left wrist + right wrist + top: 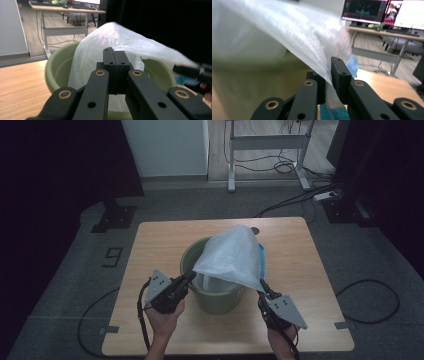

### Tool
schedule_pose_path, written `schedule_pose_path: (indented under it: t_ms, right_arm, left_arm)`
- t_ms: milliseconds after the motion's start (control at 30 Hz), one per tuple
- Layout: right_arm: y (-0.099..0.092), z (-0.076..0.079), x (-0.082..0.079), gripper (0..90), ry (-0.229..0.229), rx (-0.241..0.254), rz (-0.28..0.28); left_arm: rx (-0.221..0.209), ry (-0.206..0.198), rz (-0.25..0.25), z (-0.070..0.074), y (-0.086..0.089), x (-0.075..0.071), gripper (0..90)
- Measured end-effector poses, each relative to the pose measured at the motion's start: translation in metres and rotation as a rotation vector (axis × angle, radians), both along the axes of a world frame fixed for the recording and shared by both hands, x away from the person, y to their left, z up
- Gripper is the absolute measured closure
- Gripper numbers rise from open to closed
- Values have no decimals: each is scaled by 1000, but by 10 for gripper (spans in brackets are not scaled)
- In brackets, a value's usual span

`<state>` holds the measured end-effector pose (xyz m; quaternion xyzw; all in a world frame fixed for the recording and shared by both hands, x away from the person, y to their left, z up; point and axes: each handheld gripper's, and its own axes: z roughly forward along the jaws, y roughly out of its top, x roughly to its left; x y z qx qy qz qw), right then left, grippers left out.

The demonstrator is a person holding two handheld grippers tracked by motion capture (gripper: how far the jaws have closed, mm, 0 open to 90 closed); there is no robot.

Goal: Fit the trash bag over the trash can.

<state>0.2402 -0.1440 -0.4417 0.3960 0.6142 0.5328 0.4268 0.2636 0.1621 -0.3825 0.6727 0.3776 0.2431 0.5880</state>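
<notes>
Bag [231,255] edge between right gripper [264,290] fingers [340,72]

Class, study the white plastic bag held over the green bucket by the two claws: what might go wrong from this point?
1. The right claw pinches only a thin corner of the white bag; a tug could pull it free.
2. The bag tents above the green bucket instead of lining it, so it may miss the far rim.
3. The left claw, shut at the near rim, could tip the bucket if it pulls.
</notes>
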Motion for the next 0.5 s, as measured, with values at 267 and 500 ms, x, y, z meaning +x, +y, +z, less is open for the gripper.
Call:
schedule_pose_path:
  t_ms: [267,500]
  right_arm:
    - [0,38,14,683,-22,20,68]
    - [3,19,21,548,62,46,86]
  left_arm:
    - [-45,-9,25,2,24,-5,891]
    - [-68,3,35,-1,33,-4,890]
